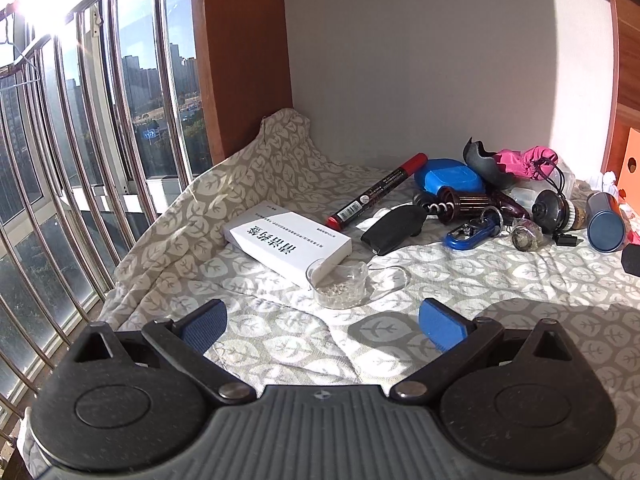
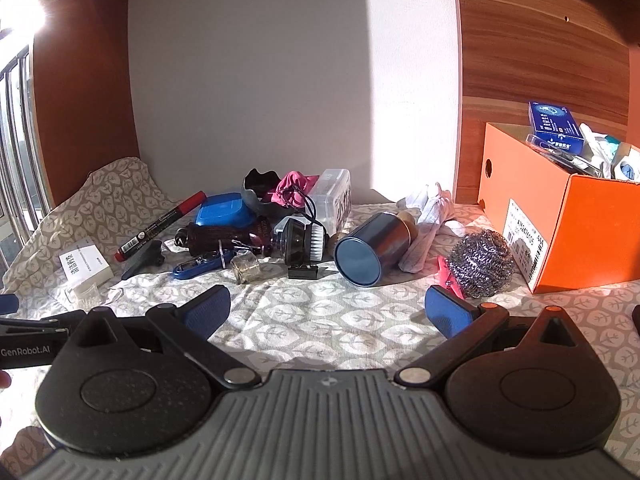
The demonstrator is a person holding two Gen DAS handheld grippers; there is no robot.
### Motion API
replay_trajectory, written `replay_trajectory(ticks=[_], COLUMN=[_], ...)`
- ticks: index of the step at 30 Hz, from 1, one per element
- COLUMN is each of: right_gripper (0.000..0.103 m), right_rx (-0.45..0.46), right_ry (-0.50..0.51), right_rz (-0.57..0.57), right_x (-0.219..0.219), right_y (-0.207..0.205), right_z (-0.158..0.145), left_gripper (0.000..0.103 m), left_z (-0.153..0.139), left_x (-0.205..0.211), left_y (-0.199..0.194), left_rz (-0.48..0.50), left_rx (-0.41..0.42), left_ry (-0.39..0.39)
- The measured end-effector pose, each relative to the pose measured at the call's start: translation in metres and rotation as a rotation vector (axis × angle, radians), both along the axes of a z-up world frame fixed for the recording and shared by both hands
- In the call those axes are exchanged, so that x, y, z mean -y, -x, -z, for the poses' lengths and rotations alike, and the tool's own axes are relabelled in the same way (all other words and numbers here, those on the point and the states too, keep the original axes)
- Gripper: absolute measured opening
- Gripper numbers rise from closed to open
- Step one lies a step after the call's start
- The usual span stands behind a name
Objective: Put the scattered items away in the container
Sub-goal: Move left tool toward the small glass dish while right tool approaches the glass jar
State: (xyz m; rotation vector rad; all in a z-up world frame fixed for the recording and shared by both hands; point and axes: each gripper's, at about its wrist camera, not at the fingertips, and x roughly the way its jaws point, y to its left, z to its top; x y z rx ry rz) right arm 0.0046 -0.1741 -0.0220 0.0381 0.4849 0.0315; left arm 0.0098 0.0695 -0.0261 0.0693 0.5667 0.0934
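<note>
An orange box stands at the right, holding a blue packet and other items. Scattered on the leaf-patterned cloth are a steel scourer, a blue can on its side, a round brush, a white rag and a red marker. My right gripper is open and empty, short of the can and scourer. My left gripper is open and empty, just short of a clear dish beside a white box. The marker and can lie beyond.
A window with steel bars runs along the left. A white wall closes the back, a wood panel the right. A corkscrew, blue opener, blue case and pink pouch crowd the back.
</note>
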Motion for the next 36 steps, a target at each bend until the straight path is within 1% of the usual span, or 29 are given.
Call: replay_trajectory(ticks=[5,9,11,14,17,18,19,21,22,24,26,29,31,34,36], right_gripper=[0.103,0.103,0.103,0.103,0.103,0.102,0.099,0.096,0.094,0.091,0.087,0.082,0.077,0.073,0.072], right_rx=[-0.027,-0.041,-0.052,-0.061,-0.066,-0.07,-0.076,-0.089,-0.095,-0.104,-0.113,-0.127,-0.138,-0.141,-0.142], right_ry=[0.012,0.007,-0.001,0.0,-0.001,-0.006,-0.016,-0.042,-0.052,-0.07,-0.095,-0.122,-0.123,-0.108,-0.106], right_rz=[-0.044,-0.065,-0.092,-0.101,-0.091,-0.09,-0.09,-0.097,-0.101,-0.114,-0.139,-0.184,-0.207,-0.233,-0.244], right_x=[-0.01,-0.014,-0.017,-0.021,-0.017,-0.016,-0.013,-0.009,-0.008,-0.007,-0.008,-0.012,-0.016,-0.02,-0.02], right_y=[-0.013,-0.02,-0.024,-0.028,-0.032,-0.033,-0.033,-0.035,-0.036,-0.037,-0.04,-0.046,-0.049,-0.053,-0.056], right_z=[0.004,0.006,0.007,0.009,0.01,0.011,0.011,0.012,0.012,0.012,0.013,0.014,0.015,0.014,0.013], left_gripper=[0.103,0.103,0.103,0.103,0.103,0.103,0.103,0.103,0.103,0.103,0.103,0.103,0.103,0.103,0.103], left_z=[-0.001,-0.002,-0.003,-0.002,0.004,0.008,0.011,0.017,0.018,0.018,0.021,0.02,0.02,0.02,0.019], left_x=[-0.024,-0.034,-0.034,-0.024,-0.01,-0.006,-0.003,-0.005,-0.008,-0.009,-0.005,-0.005,-0.005,-0.006,-0.005], left_y=[-0.025,-0.041,-0.038,-0.032,-0.035,-0.038,-0.04,-0.045,-0.044,-0.043,-0.038,-0.035,-0.036,-0.037,-0.039], left_rz=[-0.029,-0.026,-0.004,0.049,0.09,0.09,0.083,0.062,0.056,0.052,0.064,0.051,0.051,0.052,0.052], left_rx=[0.002,-0.043,-0.058,-0.08,-0.108,-0.117,-0.129,-0.151,-0.143,-0.148,-0.13,-0.13,-0.131,-0.129,-0.129], left_ry=[0.011,0.052,0.075,0.108,0.108,0.095,0.085,0.1,0.115,0.118,0.079,0.08,0.08,0.086,0.079])
